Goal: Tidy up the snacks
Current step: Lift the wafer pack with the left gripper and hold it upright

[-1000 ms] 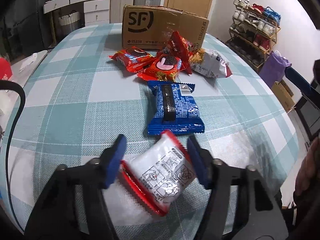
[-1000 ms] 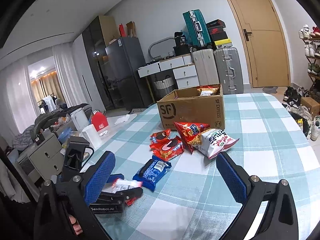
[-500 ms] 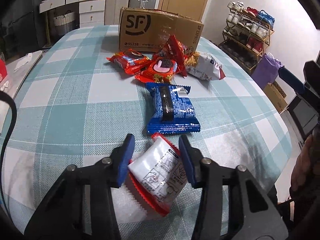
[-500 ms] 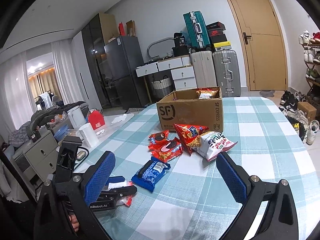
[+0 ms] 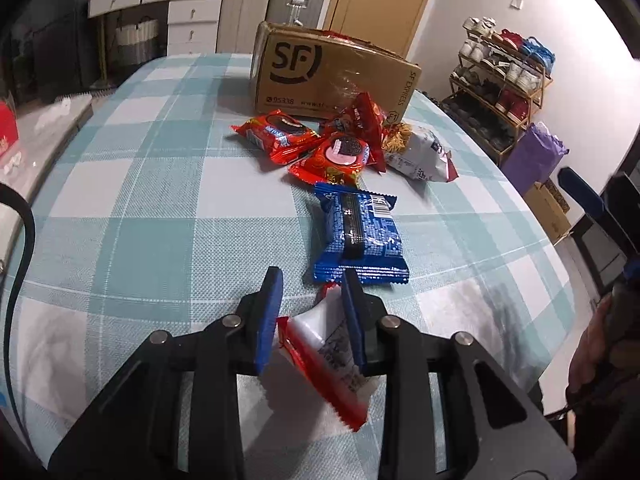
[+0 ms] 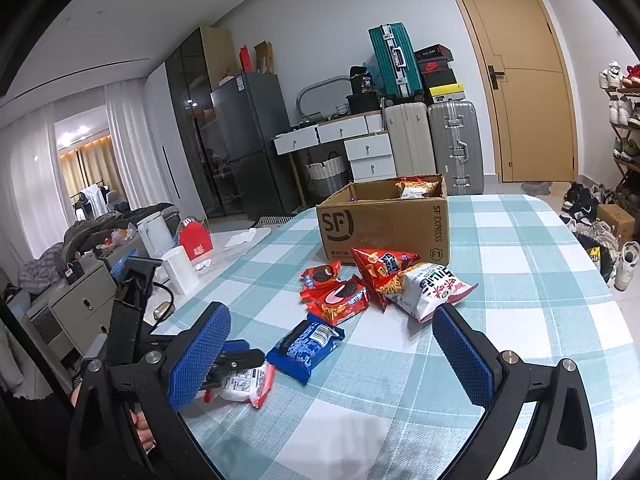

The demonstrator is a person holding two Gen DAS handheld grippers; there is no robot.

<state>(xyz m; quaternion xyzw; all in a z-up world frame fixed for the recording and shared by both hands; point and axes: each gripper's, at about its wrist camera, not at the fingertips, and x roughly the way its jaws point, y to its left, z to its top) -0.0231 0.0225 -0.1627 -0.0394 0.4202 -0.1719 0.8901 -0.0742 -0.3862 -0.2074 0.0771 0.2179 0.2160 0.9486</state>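
Observation:
My left gripper [image 5: 311,282] points down at the near table edge, and its jaws are closing on a white and red snack packet [image 5: 320,344]. Both pads press the packet, which is crumpled and tilted between them. The right wrist view shows the same packet [image 6: 244,384] pinched by the left gripper [image 6: 236,360]. Just beyond lies a blue cookie packet [image 5: 358,236]. Two red cookie packets [image 5: 276,134], a red chip bag [image 5: 364,124] and a white bag [image 5: 420,152] lie before an open SF cardboard box [image 5: 328,76]. My right gripper [image 6: 330,320] hangs open above the table, holding nothing.
The checked tablecloth [image 5: 140,200] covers a rounded table. One snack bag [image 6: 416,188] sits inside the box. A side counter at the left carries a kettle [image 6: 154,230], a white cup [image 6: 182,270] and a red carton [image 6: 195,242]. A shoe rack [image 5: 504,80] stands right of the table.
The left jaws have drawn in around the white and red packet and now squeeze it, tipping it up on edge. The right gripper has stayed still and open.

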